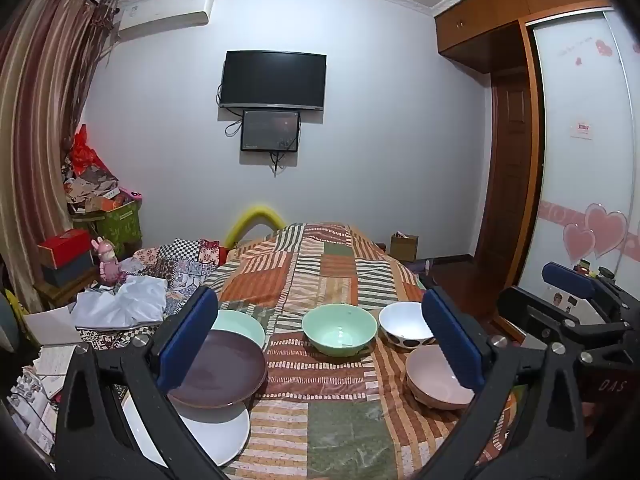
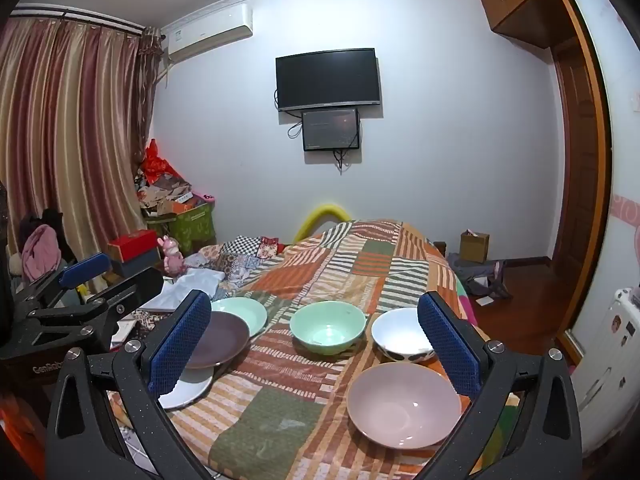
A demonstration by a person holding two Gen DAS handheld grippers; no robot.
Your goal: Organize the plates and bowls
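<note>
Left gripper (image 1: 320, 344), black frame with blue ribbed pads, is hovering nearest the lens, jaws spread wide, nothing between the pads. Right gripper (image 2: 316, 344), same build, is likewise standing wide open and gripping nothing.

Landmark: mint-green glazed bowl (image 1: 339, 329), sitting upright on the patchwork striped bedspread (image 1: 320, 420).

- Left of the green bowl: dark purple round plate (image 1: 224, 364) is lying on top of a white round plate (image 1: 218, 432), which is peeking out on the near side. A pale green shallow plate (image 1: 244, 322) is sitting behind the purple one, its near edge hidden; cannot tell whether they touch.
- Right of the green bowl, just beside it: white bowl with black spots on the outside (image 1: 402, 326).
- Nearer and right of the green bowl: pale pink bowl (image 2: 404, 404), upright, empty, close in front of the spotted bowl.
- Far beyond the green bowl: black flat television (image 1: 273, 80) is hanging on the white wall.
</note>
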